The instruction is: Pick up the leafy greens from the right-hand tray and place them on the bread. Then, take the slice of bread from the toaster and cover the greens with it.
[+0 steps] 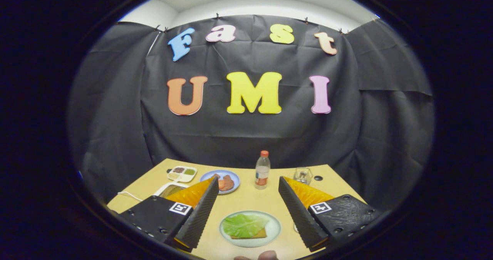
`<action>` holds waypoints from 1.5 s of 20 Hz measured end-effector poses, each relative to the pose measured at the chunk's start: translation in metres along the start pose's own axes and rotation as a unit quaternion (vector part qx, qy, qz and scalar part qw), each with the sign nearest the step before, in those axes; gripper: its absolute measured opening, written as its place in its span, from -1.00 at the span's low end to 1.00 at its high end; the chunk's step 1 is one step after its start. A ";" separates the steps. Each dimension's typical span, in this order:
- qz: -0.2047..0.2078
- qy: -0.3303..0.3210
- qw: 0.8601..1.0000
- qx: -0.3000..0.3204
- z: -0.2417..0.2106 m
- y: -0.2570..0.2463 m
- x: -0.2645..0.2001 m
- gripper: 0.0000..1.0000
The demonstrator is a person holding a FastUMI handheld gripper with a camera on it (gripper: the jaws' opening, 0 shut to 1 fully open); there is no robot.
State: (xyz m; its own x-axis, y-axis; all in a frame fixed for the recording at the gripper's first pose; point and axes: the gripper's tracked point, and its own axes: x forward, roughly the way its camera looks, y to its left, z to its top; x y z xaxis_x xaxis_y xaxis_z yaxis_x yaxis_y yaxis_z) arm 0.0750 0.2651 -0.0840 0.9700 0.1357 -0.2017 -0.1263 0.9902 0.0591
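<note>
We hold the gripper [246, 208] open with nothing between its fingers. At the lower middle of the frame, between the fingers, the green leaf [243, 225] lies on the bread [259, 235] on a pale plate [274, 229]. Beyond the fingers stand a bottle [262, 170], a blue plate [233, 177] of food and a divided tray [182, 173].

The gripper view looks forward from above the table [246, 200], along its spread, empty fingers [200, 213], toward the booth wall.

greens [245, 224] on bread [252, 235], plate [274, 231] between claw [246, 187] fingers.
</note>
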 end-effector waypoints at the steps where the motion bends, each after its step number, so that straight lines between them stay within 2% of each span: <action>1: 0.009 0.002 1.000 0.007 0.002 0.017 -0.001 0.91; 5: 0.046 0.015 0.999 0.012 -0.003 0.087 0.003 0.90; 8: 0.059 0.035 0.998 0.018 -0.016 0.123 0.014 0.91; 14: 0.052 0.074 0.996 0.004 -0.058 0.167 0.043 0.91; 20: 0.031 0.118 0.993 -0.007 -0.103 0.179 0.081 0.89; 23: 0.022 0.133 0.991 -0.010 -0.114 0.178 0.094 0.68; 26: 0.019 0.145 0.989 -0.027 -0.124 0.180 0.103 0.12; 30: 0.010 0.156 0.987 -0.030 -0.132 0.175 0.111 -0.32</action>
State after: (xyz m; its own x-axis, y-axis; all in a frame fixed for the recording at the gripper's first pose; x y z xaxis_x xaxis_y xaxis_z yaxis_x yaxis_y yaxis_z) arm 0.1331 0.4581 -0.2252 0.8567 0.1499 -0.4936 -0.1666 0.9860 0.0102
